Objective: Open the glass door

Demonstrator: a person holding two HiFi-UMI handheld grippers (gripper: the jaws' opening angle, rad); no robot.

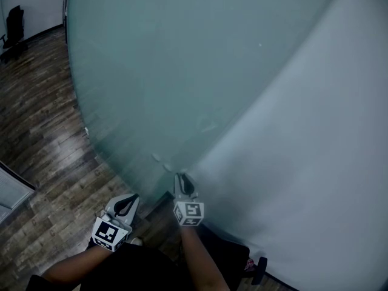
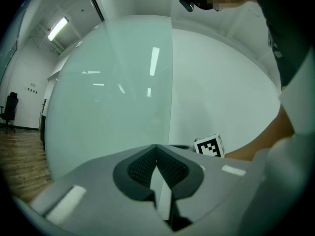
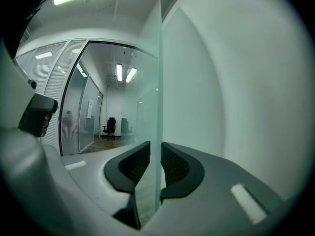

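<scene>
Finding one: the door [image 1: 182, 71], a frosted glass leaf, fills the head view from 9 o'clock round to 1 o'clock. Its free edge runs down from 1 o'clock to the centre bottom, alongside the white wall [image 1: 315, 162] at 3 to 5 o'clock. Wood floor [image 1: 42, 132] shows at 8 to 10 o'clock.

Finding two: the right gripper [image 1: 182, 179] sits at 6 o'clock, on the lower end of that free edge. In its own view the pane stands on edge between the two pads. They are part-way apart, as far as the glass thickness holds them, and they appear to bear on both faces. We judge that the edge is pinched because no handle shows in any view, so the edge is the only purchase for swinging the leaf.

Finding three: the left gripper [image 1: 130, 200] hangs at 7 o'clock, short of the glass and apart from it. Its tips meet and nothing is between them. We judge that it is held clear so as not to foul the leaf.

Finding four: how far the door has swung we cannot tell.
</scene>
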